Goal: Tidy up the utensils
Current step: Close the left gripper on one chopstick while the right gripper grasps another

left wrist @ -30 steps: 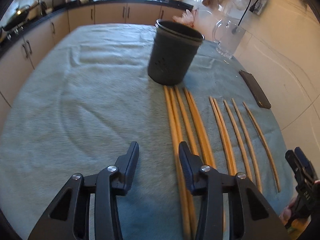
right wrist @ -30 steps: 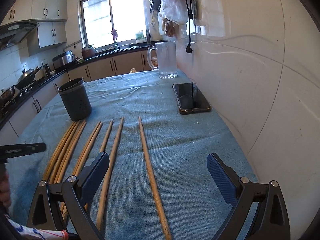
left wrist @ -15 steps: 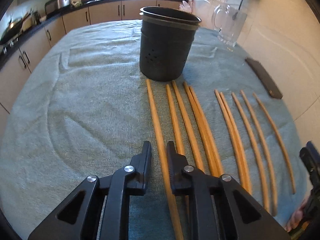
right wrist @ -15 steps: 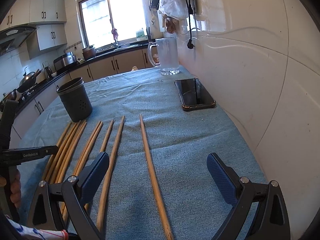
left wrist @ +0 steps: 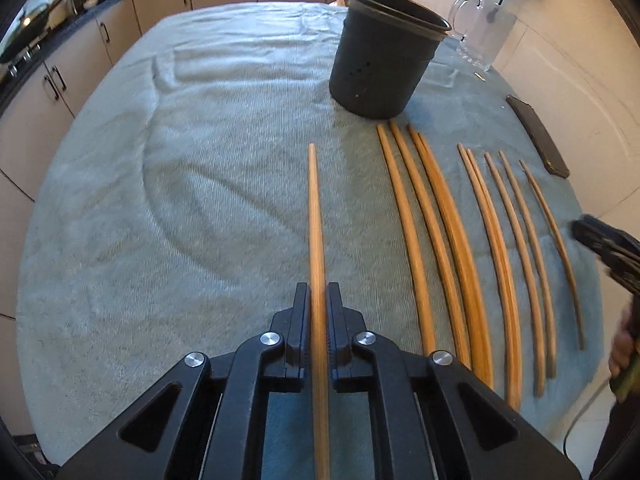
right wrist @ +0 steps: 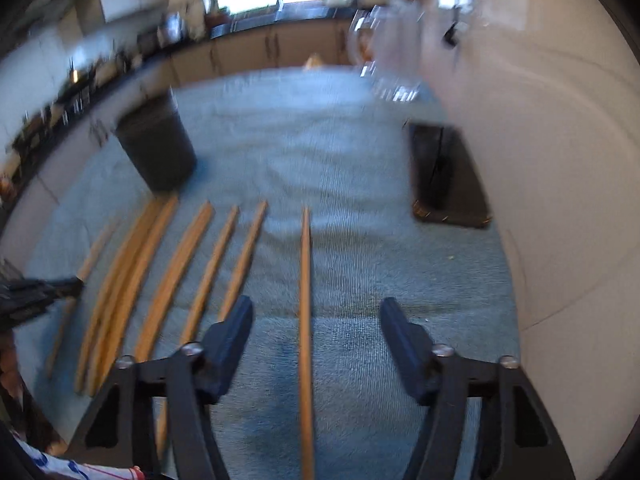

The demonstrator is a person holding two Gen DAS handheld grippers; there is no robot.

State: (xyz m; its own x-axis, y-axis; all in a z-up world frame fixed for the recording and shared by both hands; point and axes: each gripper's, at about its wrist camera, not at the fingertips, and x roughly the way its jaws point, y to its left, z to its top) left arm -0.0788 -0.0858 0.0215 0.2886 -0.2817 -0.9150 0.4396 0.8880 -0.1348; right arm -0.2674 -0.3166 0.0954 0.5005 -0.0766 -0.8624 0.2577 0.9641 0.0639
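My left gripper [left wrist: 319, 296] is shut on one wooden chopstick [left wrist: 316, 220], which points toward the dark utensil holder [left wrist: 384, 64] and lies apart from the row. Several more chopsticks [left wrist: 436, 216] lie side by side to its right on the blue-grey cloth. In the blurred right wrist view my right gripper [right wrist: 316, 312] straddles the rightmost chopstick [right wrist: 305, 280]. Its jaws are closing, with a gap on both sides of the stick. The holder [right wrist: 158, 148] stands at the far left of that view.
A dark phone [right wrist: 444, 176] lies on the cloth at the right, near the white wall. A glass pitcher [left wrist: 480, 32] stands behind the holder. Kitchen cabinets [left wrist: 80, 52] run along the left, past the table edge. A hand [left wrist: 622, 348] holds the right gripper.
The left jaws closed on the leftmost chopstick and drew it left, away from the row. The right gripper swung over the rightmost chopstick, tipped down, and its jaws narrowed.
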